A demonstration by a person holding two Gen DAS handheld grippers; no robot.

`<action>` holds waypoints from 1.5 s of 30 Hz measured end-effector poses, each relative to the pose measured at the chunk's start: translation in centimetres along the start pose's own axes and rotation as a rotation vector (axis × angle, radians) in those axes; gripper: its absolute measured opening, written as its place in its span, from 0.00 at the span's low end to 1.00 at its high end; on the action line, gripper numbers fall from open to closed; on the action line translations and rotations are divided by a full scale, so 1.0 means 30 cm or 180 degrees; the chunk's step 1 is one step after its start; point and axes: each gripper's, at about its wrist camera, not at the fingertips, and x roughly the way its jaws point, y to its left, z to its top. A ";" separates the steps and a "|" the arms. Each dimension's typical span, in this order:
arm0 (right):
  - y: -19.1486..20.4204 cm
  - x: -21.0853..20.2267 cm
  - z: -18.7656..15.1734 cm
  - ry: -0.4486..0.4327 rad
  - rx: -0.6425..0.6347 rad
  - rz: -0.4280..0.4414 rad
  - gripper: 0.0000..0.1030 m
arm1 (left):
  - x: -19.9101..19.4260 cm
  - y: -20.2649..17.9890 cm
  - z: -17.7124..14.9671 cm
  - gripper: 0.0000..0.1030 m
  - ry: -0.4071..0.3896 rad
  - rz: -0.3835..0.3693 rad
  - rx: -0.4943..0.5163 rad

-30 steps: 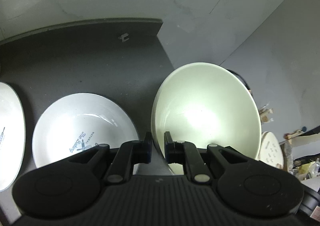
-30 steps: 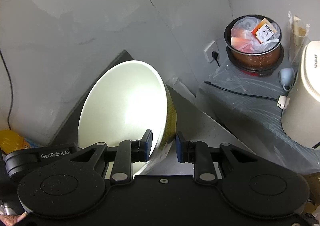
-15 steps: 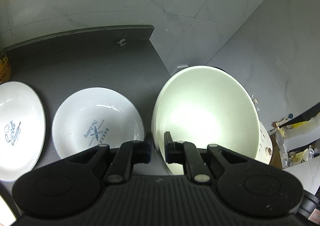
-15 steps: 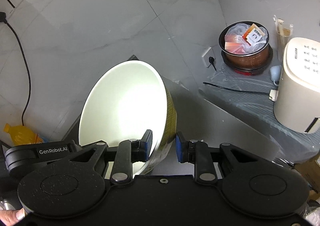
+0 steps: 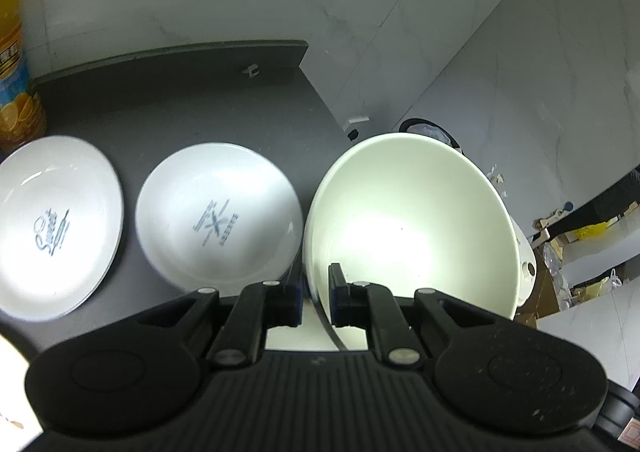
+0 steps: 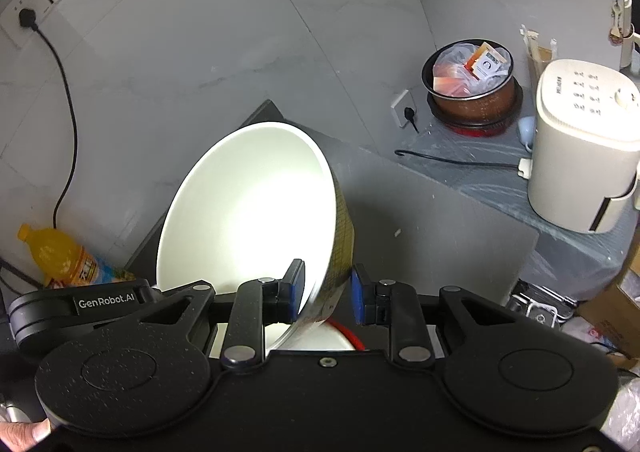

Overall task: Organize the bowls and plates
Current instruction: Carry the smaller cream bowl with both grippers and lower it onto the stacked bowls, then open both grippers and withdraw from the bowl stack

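My left gripper (image 5: pixel 315 302) is shut on the rim of a cream bowl (image 5: pixel 412 224), held tilted above the dark table (image 5: pixel 180 92). My right gripper (image 6: pixel 327 292) is shut on the rim of a cream bowl (image 6: pixel 248 208) with a yellow checked outside, also held tilted in the air. Two white plates with blue print lie on the table: one (image 5: pixel 218 218) just left of the left bowl, another (image 5: pixel 52 220) at the far left. The left gripper's body (image 6: pixel 80 304) shows at the lower left of the right wrist view.
An orange drink bottle (image 5: pixel 14 64) stands at the table's back left, also in the right wrist view (image 6: pixel 60 256). Right of the table, a lower shelf holds a brown pot (image 6: pixel 472 88) and a cream appliance (image 6: pixel 580 144). A black cable (image 6: pixel 64 72) hangs from a wall socket.
Both grippers have risen and drawn back with their bowls. More of the table shows, with the far-left plate and the bottle coming into view.
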 end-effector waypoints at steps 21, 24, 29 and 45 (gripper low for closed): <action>0.025 -0.048 -0.257 0.0256 0.0054 -0.0140 0.24 | -0.072 0.154 -0.170 0.11 0.0259 0.0017 0.0110; 0.026 -0.048 -0.284 0.0302 0.0098 -0.0155 0.25 | -0.067 0.175 -0.190 0.11 0.0326 0.0047 0.0084; 0.020 -0.042 -0.312 0.0307 0.0146 -0.0176 0.25 | -0.054 0.198 -0.214 0.13 0.0366 0.0059 0.0038; 0.024 -0.101 -0.387 0.0199 0.0141 -0.0098 0.27 | -0.151 0.248 -0.250 0.19 0.0238 -0.0021 0.0074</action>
